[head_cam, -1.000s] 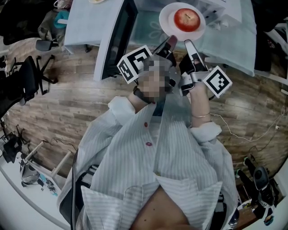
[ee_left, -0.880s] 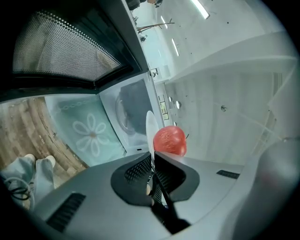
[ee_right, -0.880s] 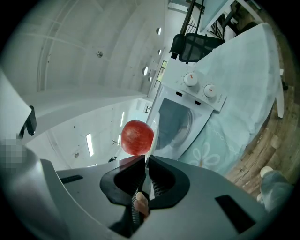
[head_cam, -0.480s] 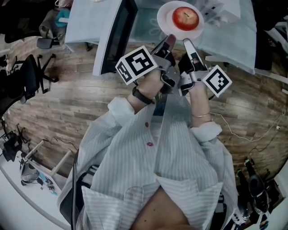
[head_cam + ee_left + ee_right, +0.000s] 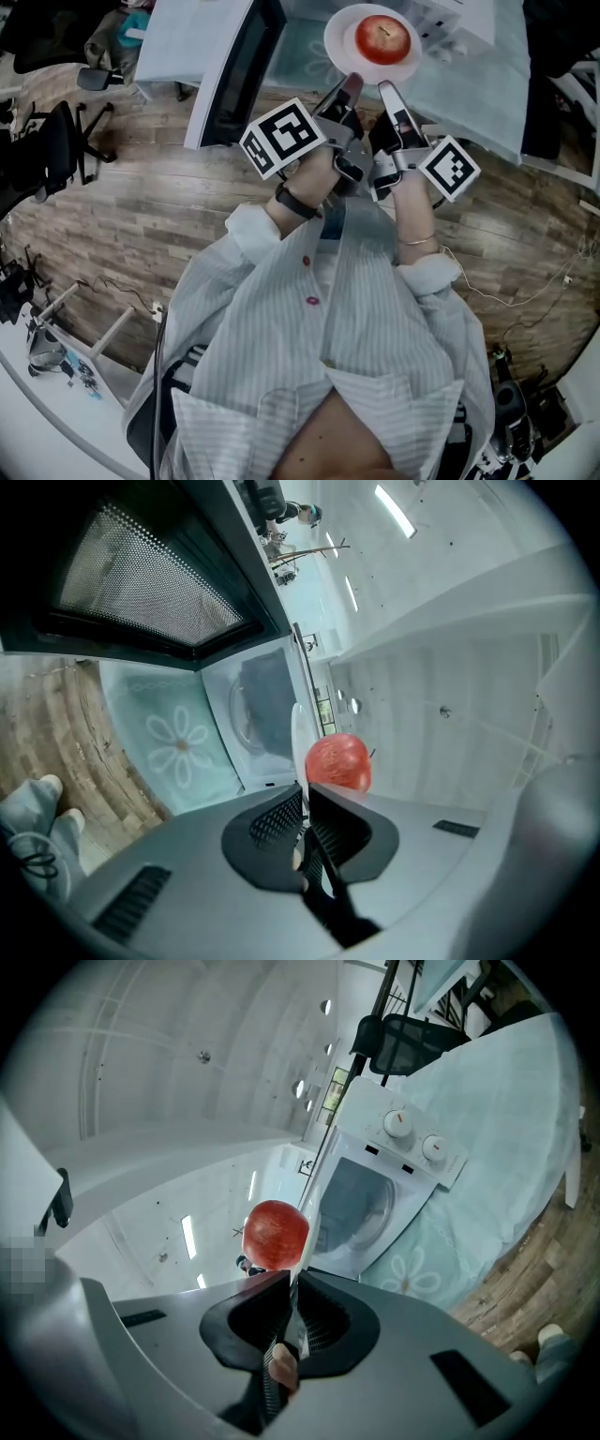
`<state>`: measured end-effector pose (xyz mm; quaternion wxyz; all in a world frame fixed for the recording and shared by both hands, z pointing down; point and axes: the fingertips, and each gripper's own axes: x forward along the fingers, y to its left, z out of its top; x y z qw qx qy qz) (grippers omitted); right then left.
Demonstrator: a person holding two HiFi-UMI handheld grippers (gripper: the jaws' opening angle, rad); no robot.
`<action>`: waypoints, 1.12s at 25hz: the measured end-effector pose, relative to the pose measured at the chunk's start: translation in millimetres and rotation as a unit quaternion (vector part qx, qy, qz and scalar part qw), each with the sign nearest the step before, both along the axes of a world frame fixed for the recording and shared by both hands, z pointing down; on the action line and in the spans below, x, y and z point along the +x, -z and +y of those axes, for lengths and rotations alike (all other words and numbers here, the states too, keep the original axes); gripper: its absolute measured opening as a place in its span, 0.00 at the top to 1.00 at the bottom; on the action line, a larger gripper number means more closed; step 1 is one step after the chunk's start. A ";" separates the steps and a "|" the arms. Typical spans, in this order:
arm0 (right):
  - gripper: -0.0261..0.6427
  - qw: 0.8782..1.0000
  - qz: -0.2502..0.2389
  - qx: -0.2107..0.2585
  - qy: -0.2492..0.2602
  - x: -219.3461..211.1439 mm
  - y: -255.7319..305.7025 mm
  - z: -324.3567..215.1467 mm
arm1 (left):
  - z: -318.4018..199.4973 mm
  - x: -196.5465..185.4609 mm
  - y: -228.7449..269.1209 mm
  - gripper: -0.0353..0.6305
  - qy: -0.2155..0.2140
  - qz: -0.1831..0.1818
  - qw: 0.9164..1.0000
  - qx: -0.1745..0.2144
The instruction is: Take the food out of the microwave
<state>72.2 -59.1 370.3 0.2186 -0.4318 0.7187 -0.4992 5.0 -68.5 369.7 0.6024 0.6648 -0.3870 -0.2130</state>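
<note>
A red apple [image 5: 382, 38] lies on a white plate [image 5: 343, 42], held in the air in front of the white microwave [image 5: 452, 17]. My left gripper [image 5: 351, 84] is shut on the plate's near rim from the left. Right beside it, my right gripper [image 5: 384, 89] is shut on the same rim. In the left gripper view the plate [image 5: 297, 742] shows edge-on between the pads, with the apple [image 5: 337, 761] just past my left gripper [image 5: 306, 797]. The right gripper view has the apple [image 5: 276, 1234] left of the plate edge [image 5: 306, 1227], which my right gripper [image 5: 292, 1283] pinches.
The microwave's dark door [image 5: 239, 70] hangs open at the left. The open microwave [image 5: 361, 1206] stands on a table under a light blue flowered cloth [image 5: 473, 84]. Office chairs [image 5: 52, 155] stand on the wooden floor at the left.
Only the view has shifted slightly. Both grippers keep their hold on the plate's rim, and the apple rests on it as before.
</note>
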 end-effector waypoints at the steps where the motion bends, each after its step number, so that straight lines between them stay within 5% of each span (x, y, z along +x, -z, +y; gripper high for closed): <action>1: 0.89 1.000 0.002 0.001 0.003 -0.3 1.2 -0.2 | 0.2 -0.7 1.1 0.91 0.002 0.000 1.000 0.001; 28: 0.89 1.000 0.004 0.010 0.006 -0.6 5.8 -4.3 | -3.7 -1.4 5.7 0.91 0.000 -0.003 1.000 0.010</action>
